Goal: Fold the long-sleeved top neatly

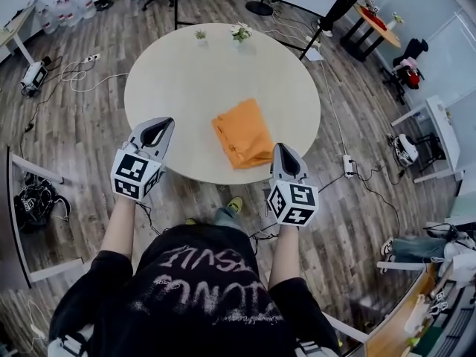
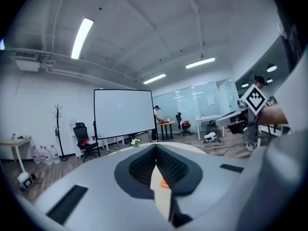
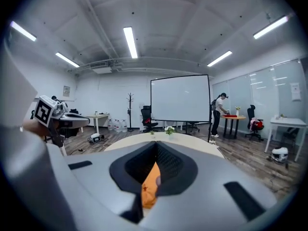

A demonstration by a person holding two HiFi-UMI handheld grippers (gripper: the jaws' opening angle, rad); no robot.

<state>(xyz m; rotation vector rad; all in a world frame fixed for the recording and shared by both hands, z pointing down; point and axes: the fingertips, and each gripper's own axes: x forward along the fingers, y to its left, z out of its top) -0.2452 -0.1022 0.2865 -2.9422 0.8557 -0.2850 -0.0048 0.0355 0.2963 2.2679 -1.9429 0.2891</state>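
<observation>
The orange long-sleeved top (image 1: 244, 134) lies folded into a compact rectangle on the round beige table (image 1: 186, 73), near its front edge. My left gripper (image 1: 157, 129) hovers off the table's front left rim, jaws shut with nothing in them. To the right of the top's near end, my right gripper (image 1: 287, 157) is held up, also shut and empty. A sliver of the orange top (image 2: 164, 183) shows below the closed jaws of the left gripper (image 2: 155, 149). More of the orange top (image 3: 150, 184) shows under the closed jaws of the right gripper (image 3: 156, 146).
Two small potted plants (image 1: 241, 32) (image 1: 199, 34) stand at the table's far edge. Cables and a power strip (image 1: 347, 166) lie on the wooden floor. A whiteboard (image 3: 180, 99), office chairs and side tables stand behind. A person (image 3: 219, 114) stands far off.
</observation>
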